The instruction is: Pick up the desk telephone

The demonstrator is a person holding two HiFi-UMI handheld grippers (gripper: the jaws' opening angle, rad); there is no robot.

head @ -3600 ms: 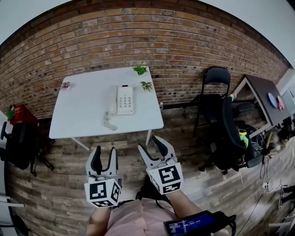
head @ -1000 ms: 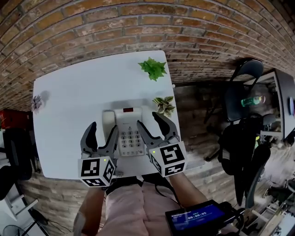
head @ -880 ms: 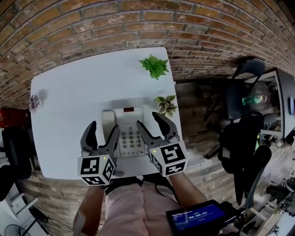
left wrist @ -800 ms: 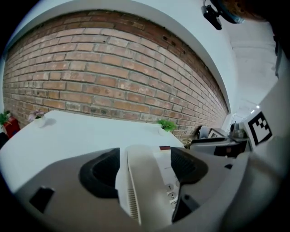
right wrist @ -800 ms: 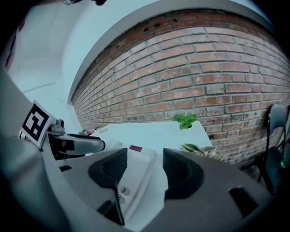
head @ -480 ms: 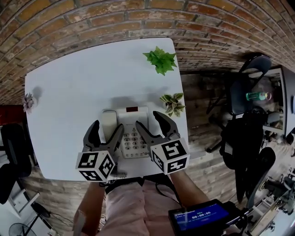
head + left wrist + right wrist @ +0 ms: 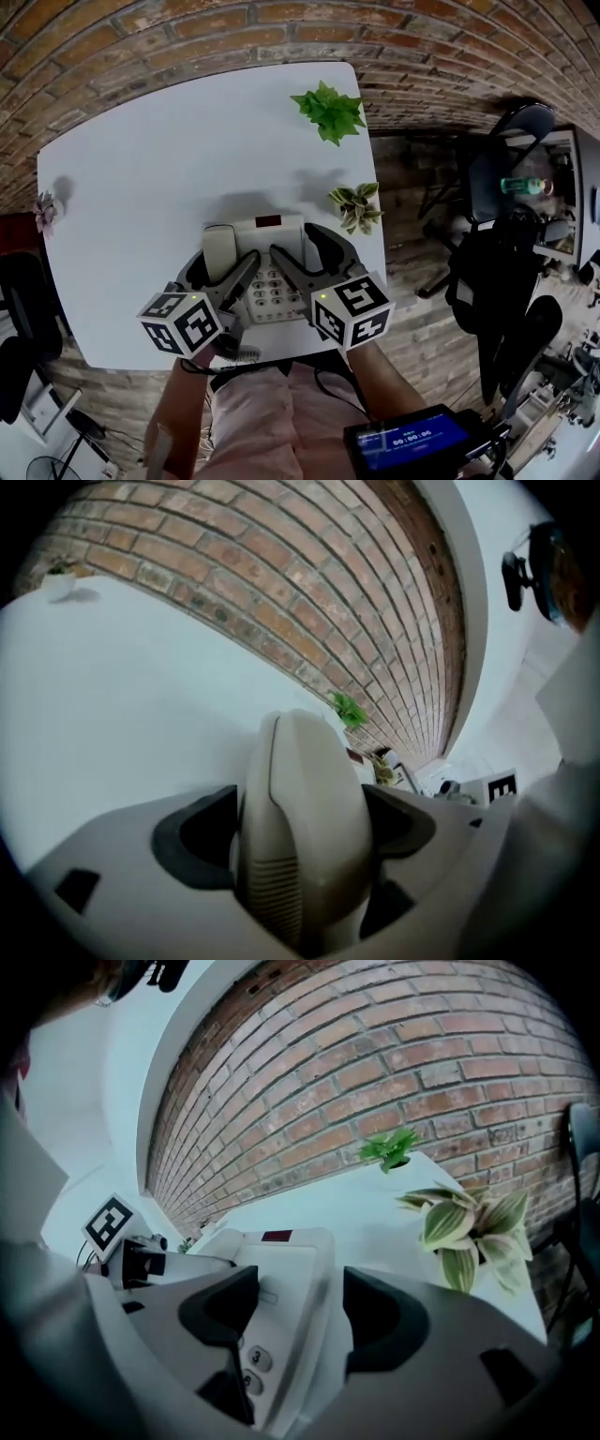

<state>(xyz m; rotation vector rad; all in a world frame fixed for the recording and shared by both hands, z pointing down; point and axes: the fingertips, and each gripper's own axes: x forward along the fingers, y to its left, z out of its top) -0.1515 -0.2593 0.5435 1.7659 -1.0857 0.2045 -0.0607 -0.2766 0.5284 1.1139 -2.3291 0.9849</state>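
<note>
White table (image 7: 141, 187): telephone (image 7: 269, 234) between opening fingers (image 7: 384, 1321) of down-tilted left gripper (image 7: 223, 267), right gripper (image 7: 298, 246).

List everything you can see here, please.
Table: one, white, against the wall.
Brick wall: one, red-brown, behind the table.
Desk telephone: one, cream, near the table's front edge.
Handset: one, cream, on the telephone's left side.
Coiled cord: one, pale, table's front edge.
Leafy plant: one, green, table's far right corner.
Striped plant: one, green and cream, table's right edge.
Tiny plant: one, pinkish, table's left edge.
Office chairs: at least two, black, floor at right.
Screen device: one, black with blue display, at the person's waist.
Left tongs: one, grey with black-and-white cube, jaws opening around the handset.
Right tongs: one, same colours, jaws opening around the telephone's right edge.
</note>
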